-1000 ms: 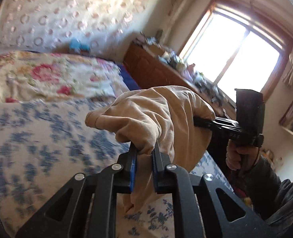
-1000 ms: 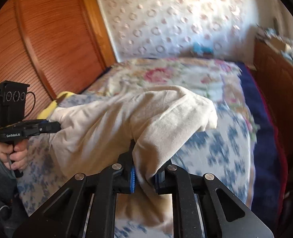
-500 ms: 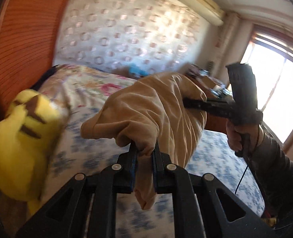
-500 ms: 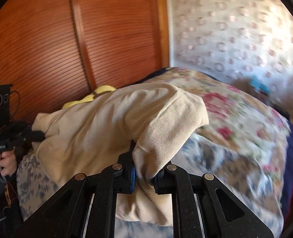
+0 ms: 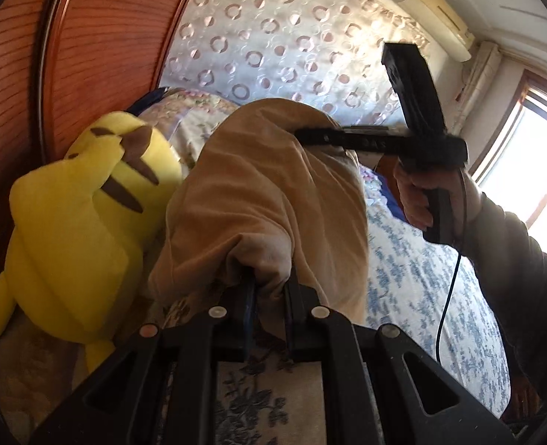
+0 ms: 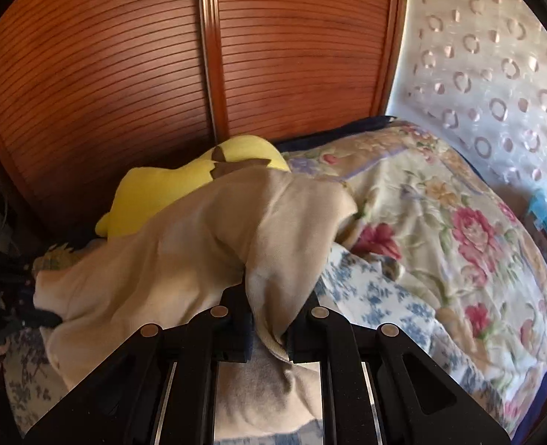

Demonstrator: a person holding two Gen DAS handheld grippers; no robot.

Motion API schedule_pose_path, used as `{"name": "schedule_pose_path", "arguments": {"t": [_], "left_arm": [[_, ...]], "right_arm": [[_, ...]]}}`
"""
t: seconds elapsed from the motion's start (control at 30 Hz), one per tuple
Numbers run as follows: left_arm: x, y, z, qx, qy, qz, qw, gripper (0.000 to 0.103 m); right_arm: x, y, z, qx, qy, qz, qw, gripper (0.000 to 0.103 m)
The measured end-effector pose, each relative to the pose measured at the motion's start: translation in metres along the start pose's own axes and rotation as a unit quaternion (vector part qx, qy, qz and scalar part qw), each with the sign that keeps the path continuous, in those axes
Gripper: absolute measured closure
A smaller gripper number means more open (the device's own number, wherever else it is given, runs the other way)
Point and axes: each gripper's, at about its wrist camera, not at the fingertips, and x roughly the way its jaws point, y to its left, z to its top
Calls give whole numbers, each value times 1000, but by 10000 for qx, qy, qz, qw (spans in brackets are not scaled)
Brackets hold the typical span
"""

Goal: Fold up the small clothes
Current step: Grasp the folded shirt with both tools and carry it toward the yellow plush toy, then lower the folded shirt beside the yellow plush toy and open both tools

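Observation:
A beige garment [image 5: 266, 200] hangs folded between both grippers above the bed. My left gripper [image 5: 269, 289] is shut on one bunched edge of it. In the left wrist view the right gripper [image 5: 310, 135] reaches in from the right, held by a hand [image 5: 418, 193], its tip buried in the cloth's far edge. In the right wrist view my right gripper [image 6: 269, 315] is shut on a fold of the beige garment [image 6: 184, 244], which drapes to the left toward the other gripper [image 6: 32, 315] at the dark left edge.
A yellow plush toy [image 5: 77, 230] lies at the bed's side against the slatted wooden wardrobe doors [image 6: 125, 74]. A floral blanket [image 6: 458, 215] and a blue-flowered sheet [image 5: 421, 278] cover the bed. A bright window [image 5: 533, 170] is at right.
Both grippers have swung the held garment leftward across the bed toward the wardrobe side; the plush toy and wooden doors have come into view, the window slid to the edge.

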Motion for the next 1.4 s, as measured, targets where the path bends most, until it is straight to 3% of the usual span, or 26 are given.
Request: {"name": "schedule_pose_path", "arguments": {"t": [0.07,0.13,0.17,0.2,0.37,0.57,0.73,0.77,0.8,0.83,1.27,1.4], "left_arm": [[4,3,-3,-17,58,93,9999,94],[3,3,-5,-11,95,190,9998,93],[4,3,-5,0,102,227,9997,93],[4,3,-6,18,108,260,9996,93],[5,3,-6,97,138,382,9991,92],[1,3,-11,147,153,532,9984,91],[-2,1,-15,199,193,641,9976,91],[-3,0,-15,229,200,666,9973,91],[-4,-2,-15,245,210,675,9972,91],[-5,-3,-15,250,216,666,9972,91],[-47,-26,-10,779,-199,1030,9914,57],[-57,-43,-9,957,-327,989,9899,53]], "right_arm": [[10,-9,3,245,86,-121,9996,91],[12,-17,9,511,37,-398,9979,76],[8,-22,9,635,-39,-469,9969,64],[3,-27,9,751,-128,-501,9958,60],[-23,-33,-9,931,-337,-449,9941,59],[-16,-51,-44,1402,-62,-526,9887,52],[-3,-68,-59,1844,114,-239,9825,52],[0,-69,-60,1846,166,-93,9826,61],[5,-67,-62,1805,252,75,9832,94],[9,-64,-62,1717,328,138,9845,102],[-51,-47,-62,1511,-394,-551,9862,103],[-81,-31,-72,1467,-573,-655,9853,103]]}}
